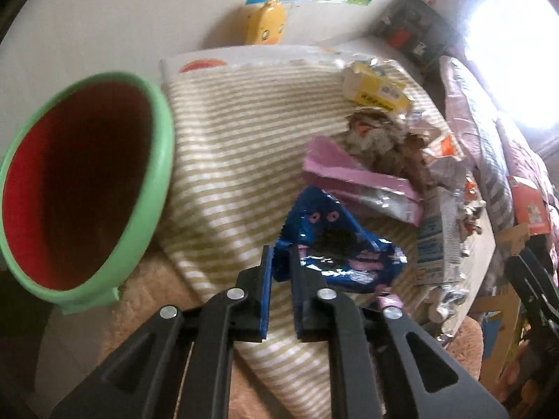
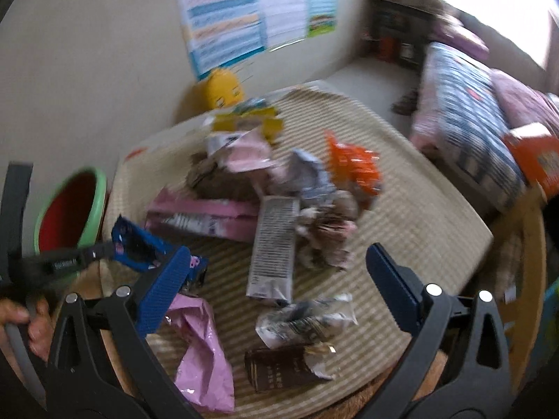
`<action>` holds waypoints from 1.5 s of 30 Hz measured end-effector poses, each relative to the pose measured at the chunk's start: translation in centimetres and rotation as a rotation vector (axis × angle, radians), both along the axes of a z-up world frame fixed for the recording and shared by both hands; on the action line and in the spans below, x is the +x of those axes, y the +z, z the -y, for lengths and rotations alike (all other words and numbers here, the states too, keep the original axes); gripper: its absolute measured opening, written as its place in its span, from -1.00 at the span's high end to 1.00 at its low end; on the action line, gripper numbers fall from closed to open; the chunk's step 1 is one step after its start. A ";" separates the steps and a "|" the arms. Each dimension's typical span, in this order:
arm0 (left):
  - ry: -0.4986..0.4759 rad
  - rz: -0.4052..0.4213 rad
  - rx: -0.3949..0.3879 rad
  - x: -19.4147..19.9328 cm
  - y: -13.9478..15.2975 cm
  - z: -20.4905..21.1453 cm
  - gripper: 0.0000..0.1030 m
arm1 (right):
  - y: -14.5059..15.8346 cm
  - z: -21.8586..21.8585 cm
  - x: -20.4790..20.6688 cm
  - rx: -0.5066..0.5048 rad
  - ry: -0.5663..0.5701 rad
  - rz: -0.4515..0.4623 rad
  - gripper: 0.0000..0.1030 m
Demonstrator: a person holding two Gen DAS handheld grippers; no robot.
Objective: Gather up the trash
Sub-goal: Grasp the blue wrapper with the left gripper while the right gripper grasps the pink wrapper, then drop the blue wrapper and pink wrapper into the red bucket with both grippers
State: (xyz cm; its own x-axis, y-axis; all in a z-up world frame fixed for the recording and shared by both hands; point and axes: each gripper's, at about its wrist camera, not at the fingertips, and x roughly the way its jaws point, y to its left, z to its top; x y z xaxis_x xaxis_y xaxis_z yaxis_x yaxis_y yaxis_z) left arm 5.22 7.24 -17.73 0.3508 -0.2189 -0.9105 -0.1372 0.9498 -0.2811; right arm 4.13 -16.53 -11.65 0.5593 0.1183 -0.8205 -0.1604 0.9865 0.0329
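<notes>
My left gripper (image 1: 281, 255) is shut on an edge of a shiny blue snack wrapper (image 1: 335, 241), which hangs just above the striped cloth (image 1: 244, 122). A green bin with a red inside (image 1: 164, 160) stands to its left. In the right wrist view the same blue wrapper (image 2: 139, 248) sits in the left gripper (image 2: 104, 251), beside the bin (image 2: 101, 188). My right gripper (image 2: 277, 255) is open over the trash pile, with nothing between its fingers. Under it lie a grey sachet (image 2: 272, 244), a crumpled clear wrapper (image 2: 307, 321), a brown packet (image 2: 279, 370) and a pink bag (image 2: 202, 349).
More trash lies farther back: a pink carton (image 1: 349, 174), a yellow box (image 1: 374, 87), an orange wrapper (image 2: 353, 164). A yellow duck toy (image 1: 267, 28) leans on the wall. Bedding (image 2: 464, 122) and an orange box (image 2: 538, 153) are at the right. A person's hand (image 2: 35, 328) shows at lower left.
</notes>
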 end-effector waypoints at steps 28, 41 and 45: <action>0.257 -0.155 -0.261 1.7 -5.1 1.2 -0.18 | -1.0 -0.7 4.2 0.071 0.170 -0.066 -0.48; 0.239 -0.150 -0.303 0.1 -4.9 -2.0 0.97 | -3.2 -5.2 6.5 -0.025 0.330 -0.130 -0.48; 0.239 -0.146 -0.324 -0.9 -4.3 -3.0 1.00 | -5.1 -7.6 7.2 -0.098 0.402 -0.176 -0.48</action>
